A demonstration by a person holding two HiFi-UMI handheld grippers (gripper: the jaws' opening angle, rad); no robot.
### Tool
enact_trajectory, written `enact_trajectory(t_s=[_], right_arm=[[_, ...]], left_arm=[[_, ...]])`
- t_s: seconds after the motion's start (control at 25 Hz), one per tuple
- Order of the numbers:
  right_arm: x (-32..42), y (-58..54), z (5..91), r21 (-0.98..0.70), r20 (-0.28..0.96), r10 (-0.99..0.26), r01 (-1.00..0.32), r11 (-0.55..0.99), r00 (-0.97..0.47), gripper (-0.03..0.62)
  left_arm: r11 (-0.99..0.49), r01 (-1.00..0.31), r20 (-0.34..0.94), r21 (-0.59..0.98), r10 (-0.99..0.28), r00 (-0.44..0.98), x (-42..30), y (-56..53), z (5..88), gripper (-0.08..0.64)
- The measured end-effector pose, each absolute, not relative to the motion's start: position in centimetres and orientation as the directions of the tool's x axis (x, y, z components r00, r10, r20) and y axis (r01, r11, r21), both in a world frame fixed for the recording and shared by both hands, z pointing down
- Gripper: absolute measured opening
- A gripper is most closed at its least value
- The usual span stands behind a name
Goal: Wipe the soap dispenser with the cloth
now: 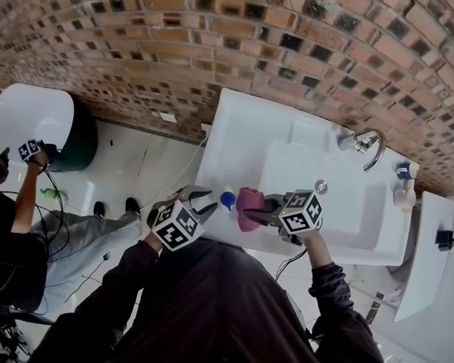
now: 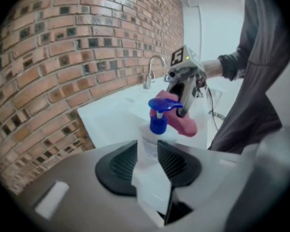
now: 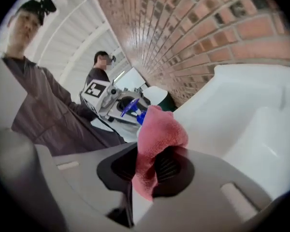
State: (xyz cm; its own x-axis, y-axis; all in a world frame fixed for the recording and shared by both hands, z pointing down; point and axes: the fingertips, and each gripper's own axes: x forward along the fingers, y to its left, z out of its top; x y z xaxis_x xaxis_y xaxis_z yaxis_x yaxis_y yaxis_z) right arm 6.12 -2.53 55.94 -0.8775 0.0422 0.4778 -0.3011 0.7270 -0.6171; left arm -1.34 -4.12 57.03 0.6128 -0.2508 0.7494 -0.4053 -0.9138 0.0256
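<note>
A red-brown brick wall [image 1: 287, 36] backs the white ceramic sink [image 1: 242, 127] below me. Over the sink's near edge, my left tool [image 2: 150, 166] is clamped on the body of the clear plastic soap dispenser with a blue pump head [image 2: 153, 139], lifted clear of the sink. My right tool [image 3: 147, 168] is closed on a bunched pink cloth [image 3: 160, 129]. The cloth's free end sits just beside the pump head; I cannot tell whether they touch.
</note>
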Motion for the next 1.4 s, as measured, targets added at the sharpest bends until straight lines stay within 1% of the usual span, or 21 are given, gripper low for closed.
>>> enact_trajectory(t_s=[0.12,0.24,0.28,0.4,0.52,0.64,0.88,0.96,1.08,1.16,1.28,1.4], right_arm=[[6.4,-3.7,54.2,-0.718,0.353,0.021,-0.256,0.647,-0.936,0.064],[5.6,-4.6,52.9,-0.79,0.241,0.027,-0.18,0.585,-0.97,0.064],[5.3,-4.8,52.8,-0.8,0.232,0.031,-0.172,0.575,-0.972,0.064],[4.8,-5.3,53.9,-0.802,0.262,0.055,-0.186,0.568,-0.964,0.064],[4.4,-5.5,55.1,-0.829,0.249,0.085,-0.167,0.534,-0.965,0.064],[4.2,-6.2,56.4,-0.848,0.24,0.078,-0.17,0.501,-0.968,0.064],[4.0,-6.2,60.6,-0.883,0.26,0.09,-0.2,0.425,-0.961,0.064],[4.0,-5.9,62.2,-0.858,0.331,0.114,-0.248,0.45,-0.937,0.064],[3.9,-5.2,64.3,-0.747,0.502,0.135,-0.349,0.566,-0.854,0.066],[3.8,-5.0,64.7,-0.698,0.556,0.124,-0.38,0.607,-0.822,0.066],[4.0,-4.8,64.4,-0.663,0.573,0.095,-0.392,0.638,-0.814,0.066],[4.3,-4.7,62.3,-0.647,0.538,0.034,-0.387,0.657,-0.842,0.066]], left_arm=[[-0.914,-0.397,0.696,0.081,-0.233,0.679,-0.6,-3.3,55.4,0.151],[-0.933,-0.351,0.693,0.076,-0.204,0.692,0.6,-3.1,55.1,0.186],[-0.939,-0.338,0.702,0.069,-0.195,0.685,0.8,-3.1,55.3,0.19],[-0.943,-0.324,0.719,0.081,-0.17,0.674,1.4,-3.2,56.1,0.19],[-0.945,-0.314,0.717,0.095,-0.154,0.68,1.7,-3.1,56.2,0.19],[-0.946,-0.308,0.717,0.097,-0.148,0.681,1.8,-3.1,56.2,0.186],[-0.947,-0.3,0.718,0.115,-0.129,0.684,1.7,-2.9,56.1,0.173],[-0.946,-0.3,0.716,0.119,-0.128,0.686,1.7,-3.0,56.1,0.173],[-0.947,-0.298,0.716,0.123,-0.123,0.688,1.7,-3.0,56.2,0.173],[-0.946,-0.299,0.713,0.128,-0.122,0.69,1.7,-3.0,56.2,0.173],[-0.945,-0.301,0.709,0.127,-0.125,0.694,1.7,-3.0,56.2,0.173],[-0.944,-0.309,0.707,0.114,-0.141,0.693,1.7,-3.1,56.1,0.183]])
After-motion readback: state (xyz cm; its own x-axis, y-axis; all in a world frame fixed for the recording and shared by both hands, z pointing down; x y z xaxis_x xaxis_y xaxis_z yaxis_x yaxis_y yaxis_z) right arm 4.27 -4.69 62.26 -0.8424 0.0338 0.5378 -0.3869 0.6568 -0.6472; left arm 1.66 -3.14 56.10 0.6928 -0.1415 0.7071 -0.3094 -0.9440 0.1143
